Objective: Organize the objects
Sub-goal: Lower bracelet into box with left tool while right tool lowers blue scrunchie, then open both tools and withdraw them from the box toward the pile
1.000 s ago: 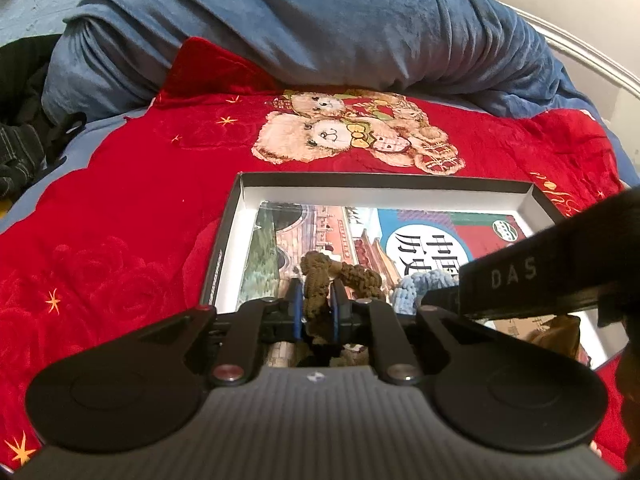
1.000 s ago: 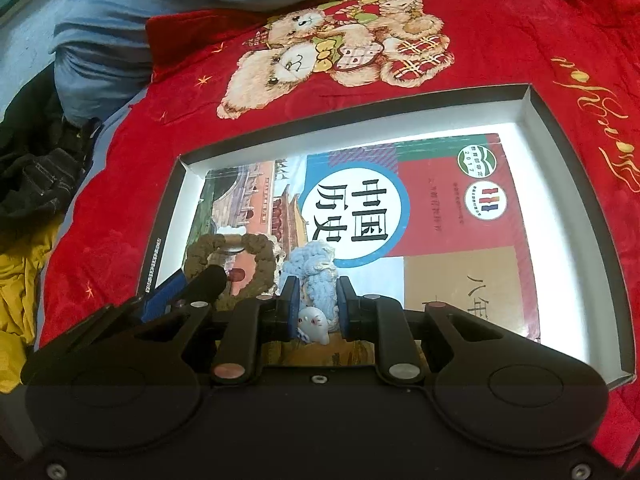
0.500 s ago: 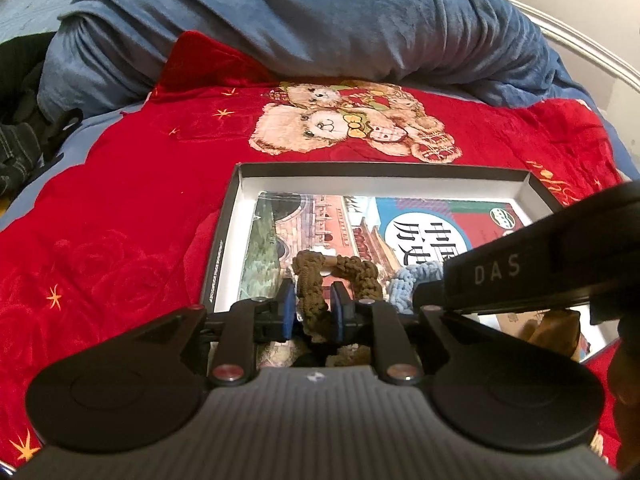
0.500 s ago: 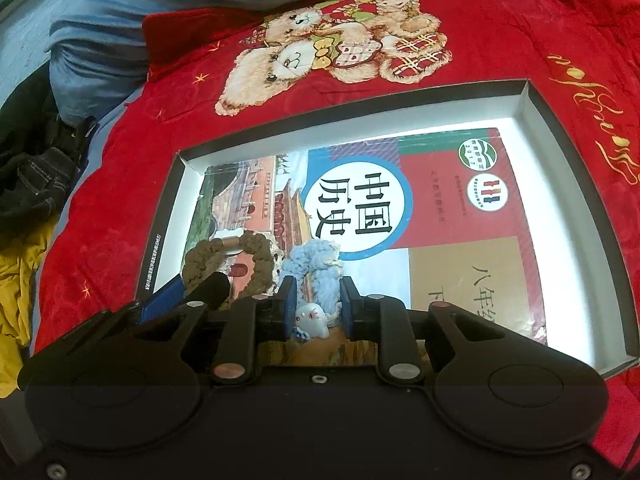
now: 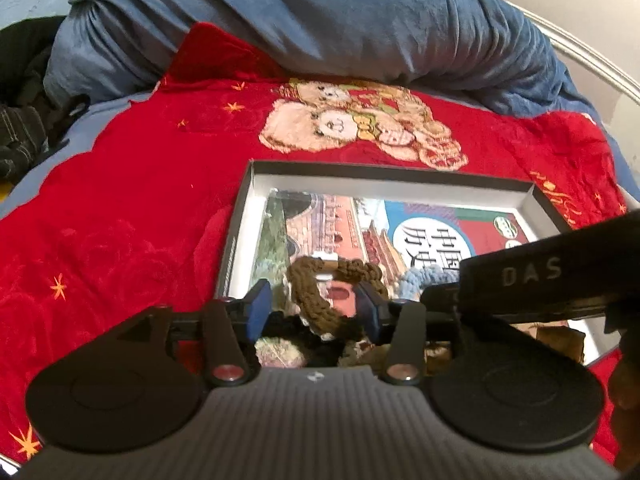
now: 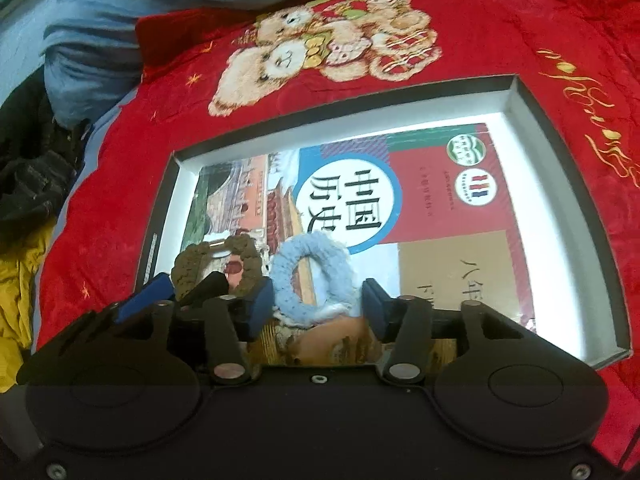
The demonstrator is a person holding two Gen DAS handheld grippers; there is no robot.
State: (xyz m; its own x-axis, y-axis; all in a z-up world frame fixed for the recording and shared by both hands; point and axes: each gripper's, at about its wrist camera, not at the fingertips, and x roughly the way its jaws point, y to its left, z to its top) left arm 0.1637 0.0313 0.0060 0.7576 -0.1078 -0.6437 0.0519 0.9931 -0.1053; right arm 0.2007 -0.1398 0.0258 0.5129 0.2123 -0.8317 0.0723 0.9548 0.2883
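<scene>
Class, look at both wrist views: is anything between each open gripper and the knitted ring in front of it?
Nothing visible. The brown knitted ring lies between the left gripper's open fingers, the light blue knitted ring between the right gripper's, both on the textbook in the box.

Box sits mid-frame on the blanket spread over the bed, book lying flat inside it. On the book's lower left, two yarn rings lie side by side, one left of the other. Bear print lies above the box, duvet heaped across the top of the frame, clothes piled at left edge.
</scene>
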